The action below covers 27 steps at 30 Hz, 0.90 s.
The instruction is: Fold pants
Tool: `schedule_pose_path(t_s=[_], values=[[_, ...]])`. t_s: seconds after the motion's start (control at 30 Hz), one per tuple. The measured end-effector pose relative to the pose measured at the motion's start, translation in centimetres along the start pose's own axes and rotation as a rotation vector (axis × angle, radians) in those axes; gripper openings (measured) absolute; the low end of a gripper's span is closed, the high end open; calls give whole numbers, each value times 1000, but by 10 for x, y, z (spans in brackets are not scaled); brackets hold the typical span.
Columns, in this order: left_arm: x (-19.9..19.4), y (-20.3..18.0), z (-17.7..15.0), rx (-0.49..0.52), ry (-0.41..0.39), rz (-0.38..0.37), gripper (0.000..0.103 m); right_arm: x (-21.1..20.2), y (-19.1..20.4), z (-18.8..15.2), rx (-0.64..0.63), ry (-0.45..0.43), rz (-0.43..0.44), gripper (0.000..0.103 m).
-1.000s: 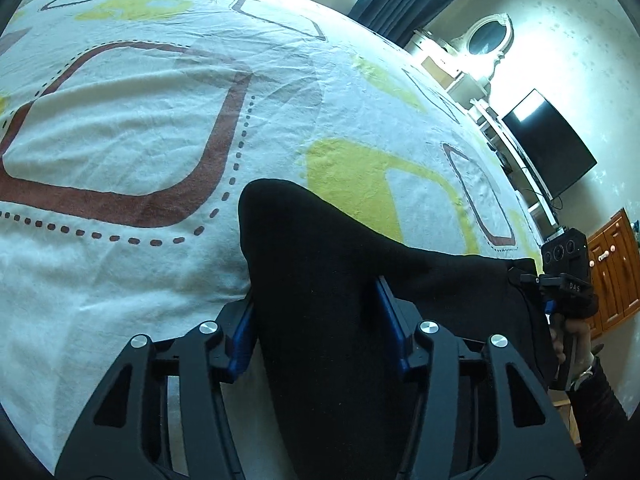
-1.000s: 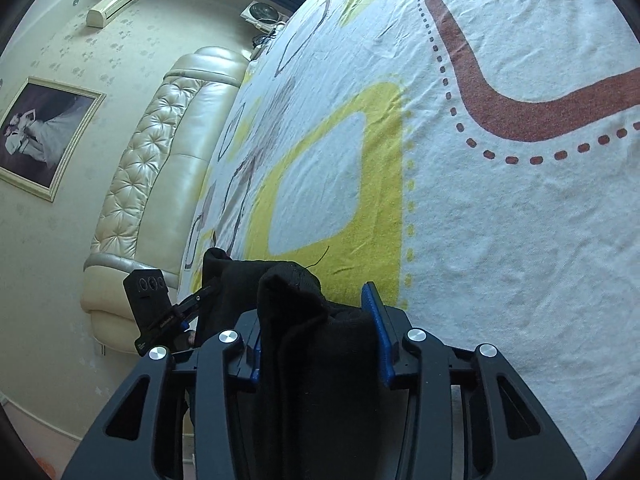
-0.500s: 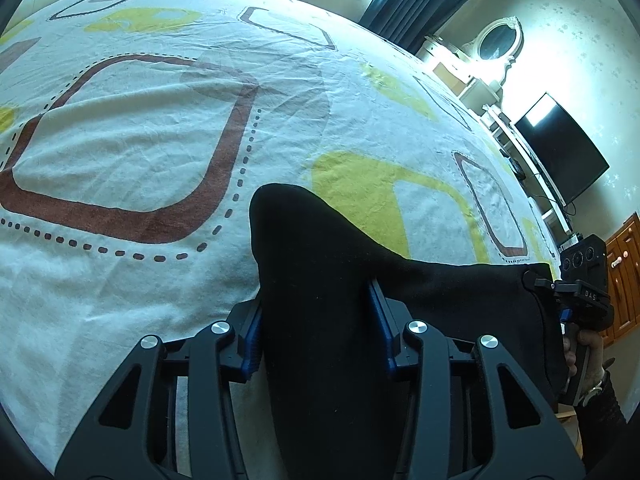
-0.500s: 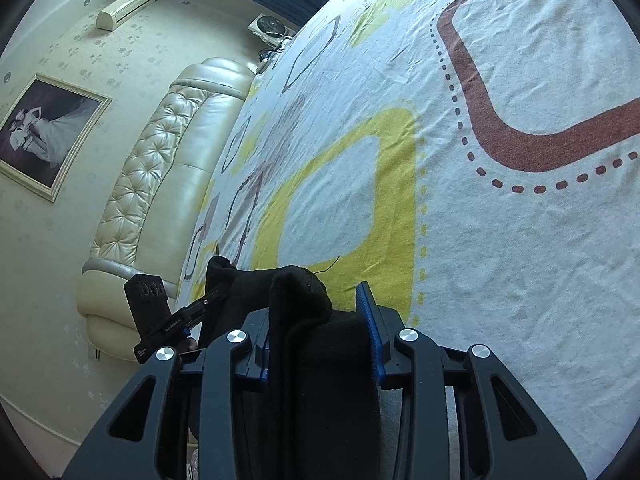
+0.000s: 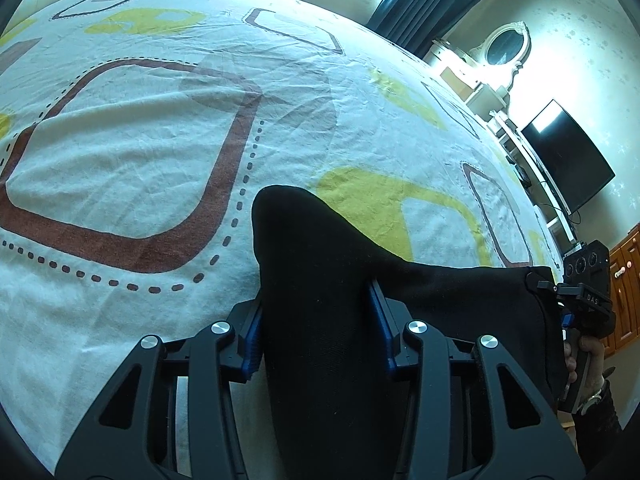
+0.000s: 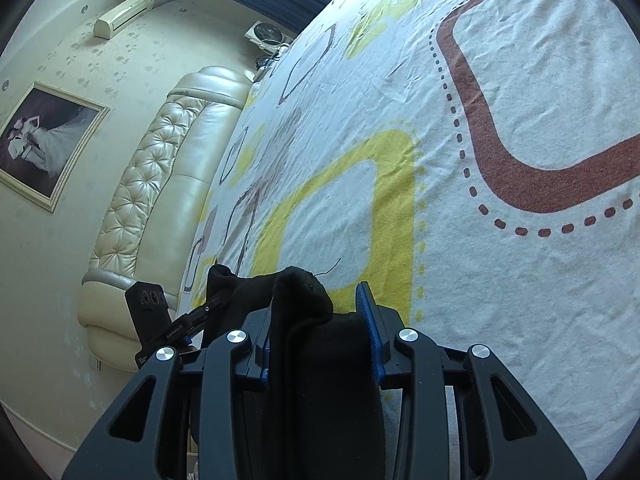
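Observation:
Black pants (image 5: 320, 248) hang bunched over a white bed sheet (image 5: 120, 140) printed with brown and yellow rounded squares. My left gripper (image 5: 316, 300) is shut on one thick fold, its blue pads pressing the cloth from both sides. From there the fabric stretches right to the other gripper (image 5: 588, 292), held by a hand (image 5: 588, 356). In the right wrist view my right gripper (image 6: 314, 312) is shut on a rolled edge of the pants (image 6: 304, 360). The left gripper (image 6: 152, 312) shows at the lower left, with cloth running to it. The lower part of the pants is hidden.
A cream tufted headboard (image 6: 152, 184) lines the bed's left side under a framed picture (image 6: 40, 140) and an air conditioner (image 6: 124, 14). Past the bed's right edge stand a dark TV (image 5: 568, 160), an oval mirror (image 5: 506, 46) and a wooden cabinet (image 5: 624, 292).
Both pairs of jaws have drawn in a little tighter on the black cloth. Each view has tipped slightly, showing more of the far bed; the pants stay in both grips.

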State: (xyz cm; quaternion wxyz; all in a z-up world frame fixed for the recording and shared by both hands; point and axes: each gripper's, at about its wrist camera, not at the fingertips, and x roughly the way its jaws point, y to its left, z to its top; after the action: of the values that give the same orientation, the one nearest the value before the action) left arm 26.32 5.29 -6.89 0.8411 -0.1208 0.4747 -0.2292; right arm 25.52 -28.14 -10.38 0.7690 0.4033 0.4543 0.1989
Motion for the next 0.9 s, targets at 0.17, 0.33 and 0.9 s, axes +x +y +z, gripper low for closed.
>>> schedule_pose_path(t_s=[0.17, 0.33, 0.9], values=[[6, 0, 7, -5, 1, 1, 43, 3, -8, 6, 24, -2, 2, 35], [11, 3, 10, -11, 5, -6, 43, 5, -15, 6, 45, 4, 7, 35], [14, 7, 7, -24, -1, -20, 47, 8, -27, 4, 96, -2, 33, 35]])
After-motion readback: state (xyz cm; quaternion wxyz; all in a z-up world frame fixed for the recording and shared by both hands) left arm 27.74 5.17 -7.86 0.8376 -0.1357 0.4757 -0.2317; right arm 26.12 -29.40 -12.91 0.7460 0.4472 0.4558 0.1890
